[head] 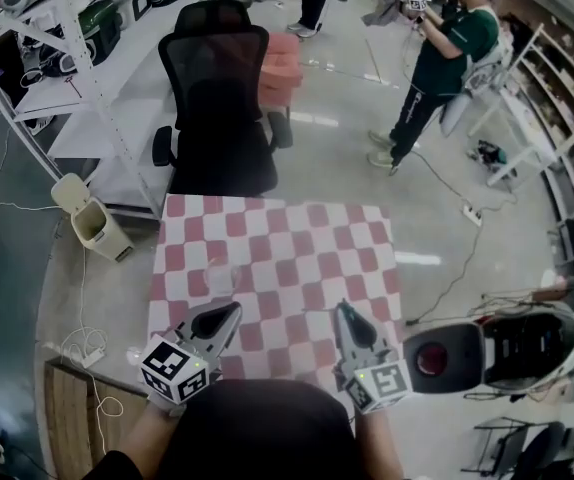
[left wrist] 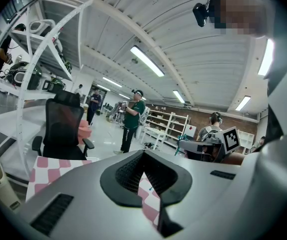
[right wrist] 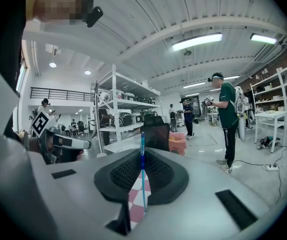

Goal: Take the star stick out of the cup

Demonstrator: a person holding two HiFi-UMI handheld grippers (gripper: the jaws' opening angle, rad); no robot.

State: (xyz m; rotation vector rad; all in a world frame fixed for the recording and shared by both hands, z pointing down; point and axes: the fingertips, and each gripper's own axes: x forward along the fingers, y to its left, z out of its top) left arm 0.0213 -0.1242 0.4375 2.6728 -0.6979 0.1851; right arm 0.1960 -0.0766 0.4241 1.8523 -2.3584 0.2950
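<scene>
A thin blue stick (right wrist: 142, 140) stands upright between the jaws of my right gripper (right wrist: 142, 156), which is shut on it; its star end does not show. In the head view the right gripper (head: 343, 311) hovers over the near right part of the red-and-white checkered table (head: 297, 238). My left gripper (head: 231, 312) is over the near left part, and its jaws look closed with nothing in them (left wrist: 143, 160). A faint clear cup (head: 220, 276) seems to stand just beyond the left gripper's tips.
A black office chair (head: 217, 98) stands behind the table's far edge. A person in a green top (head: 445, 58) stands at the back right. A white bin (head: 92, 223) is left of the table, a white and red machine (head: 487, 353) at its right, shelving (head: 77, 28) along the left.
</scene>
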